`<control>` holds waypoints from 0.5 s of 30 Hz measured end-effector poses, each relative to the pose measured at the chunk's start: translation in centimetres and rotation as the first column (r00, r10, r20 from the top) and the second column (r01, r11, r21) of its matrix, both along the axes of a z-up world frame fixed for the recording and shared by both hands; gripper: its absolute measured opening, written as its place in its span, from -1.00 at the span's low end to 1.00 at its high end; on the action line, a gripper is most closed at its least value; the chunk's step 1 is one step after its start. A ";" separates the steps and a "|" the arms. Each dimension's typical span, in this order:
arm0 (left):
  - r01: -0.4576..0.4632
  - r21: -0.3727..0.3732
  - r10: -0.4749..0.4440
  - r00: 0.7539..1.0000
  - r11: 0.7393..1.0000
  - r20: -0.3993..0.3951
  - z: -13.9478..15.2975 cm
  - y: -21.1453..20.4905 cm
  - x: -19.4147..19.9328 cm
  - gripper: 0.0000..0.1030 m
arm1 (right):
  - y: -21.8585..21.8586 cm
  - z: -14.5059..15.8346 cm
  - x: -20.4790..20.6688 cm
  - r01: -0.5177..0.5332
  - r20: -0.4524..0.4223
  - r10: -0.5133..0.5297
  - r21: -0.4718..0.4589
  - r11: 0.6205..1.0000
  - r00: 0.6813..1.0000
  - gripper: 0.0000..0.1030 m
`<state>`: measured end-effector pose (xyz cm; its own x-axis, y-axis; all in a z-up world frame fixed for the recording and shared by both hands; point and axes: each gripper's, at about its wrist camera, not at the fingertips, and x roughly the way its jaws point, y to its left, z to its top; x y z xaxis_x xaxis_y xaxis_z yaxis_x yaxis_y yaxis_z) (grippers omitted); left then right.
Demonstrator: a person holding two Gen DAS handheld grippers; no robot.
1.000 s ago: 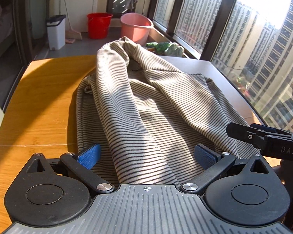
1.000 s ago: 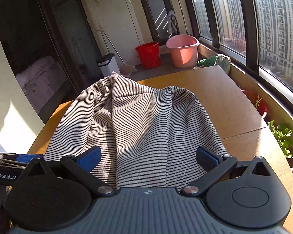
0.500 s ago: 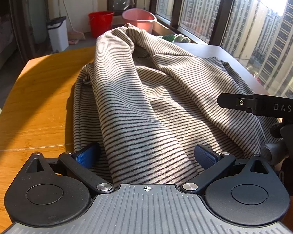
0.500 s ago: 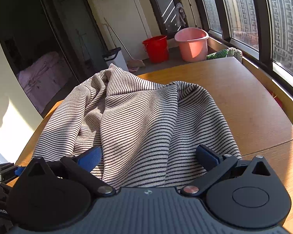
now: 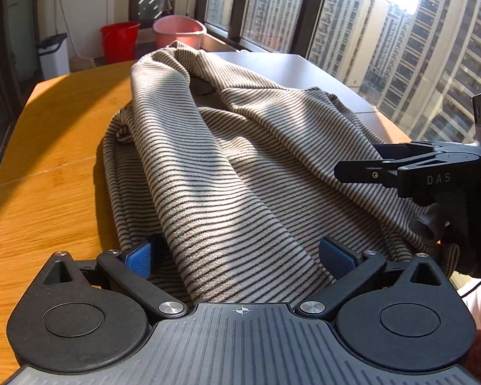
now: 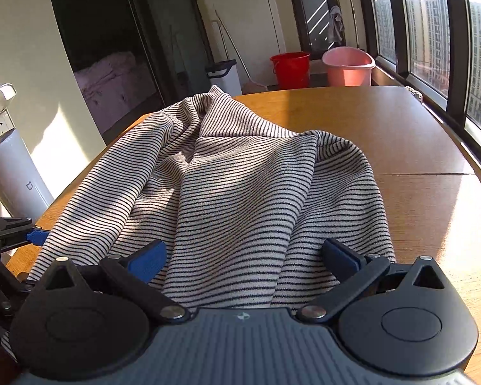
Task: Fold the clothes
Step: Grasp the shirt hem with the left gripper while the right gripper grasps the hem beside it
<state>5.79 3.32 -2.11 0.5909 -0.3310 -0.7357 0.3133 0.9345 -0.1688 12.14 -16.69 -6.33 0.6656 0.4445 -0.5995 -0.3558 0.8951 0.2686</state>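
Left wrist view looks down along the left gripper [image 5: 240, 255], whose blue pads [image 5: 139, 258] stand wide apart with a raised fold of the striped garment [image 5: 227, 166] running between them; the cloth passes over the gap, and I cannot tell whether it is pinched. The garment, beige with thin dark stripes, lies rumpled along the wooden counter [image 5: 48, 173], bunched into a ridge toward the far end. At the right edge of this view the right gripper [image 5: 359, 170] reaches in from the side, just above the cloth's right border. Right wrist view shows the right gripper [image 6: 243, 256] likewise spread wide, its blue pads [image 6: 146, 261] either side of a draped fold of the garment [image 6: 240, 192], which spills off the near edge of the counter [image 6: 417, 192]. Beyond the counter stand a red bucket [image 6: 290, 67], a pink basin [image 6: 348, 65] and a white bin [image 6: 223, 75]; a white appliance [image 6: 11, 173] stands at left.
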 end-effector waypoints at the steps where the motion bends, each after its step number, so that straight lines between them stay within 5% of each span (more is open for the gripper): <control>1: -0.018 -0.007 0.018 1.000 1.000 0.008 0.2 0.4 0.1 1.00 | -0.2 0.0 -0.3 0.002 -0.003 -0.002 0.018 1.000 1.000 1.00; 7: -0.154 -0.055 0.157 0.987 0.986 0.046 1.1 1.3 4.3 0.97 | 0.1 0.1 -0.5 0.022 -0.001 -0.022 0.013 1.000 1.000 1.00; 9: -0.187 -0.066 0.189 0.982 0.980 0.022 0.6 1.5 5.7 0.61 | 0.7 0.1 -0.7 0.009 0.007 -0.009 -0.027 1.000 1.000 1.00; 10: -0.203 -0.070 0.204 0.979 0.977 0.009 0.3 1.6 6.3 0.25 | 1.0 0.1 -0.8 -0.003 0.015 0.004 -0.052 0.999 1.000 1.00; 15: -0.209 -0.019 0.210 0.975 0.978 0.075 0.5 2.4 8.3 -0.15 | 1.4 0.1 -1.0 -0.010 0.026 0.012 -0.081 0.997 1.000 1.00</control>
<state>14.13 5.76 -1.61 0.7021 -0.2016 -0.6830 0.1234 0.9790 -0.1621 11.11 -15.27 -6.25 0.6774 0.4026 -0.6157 -0.3717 0.9096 0.1859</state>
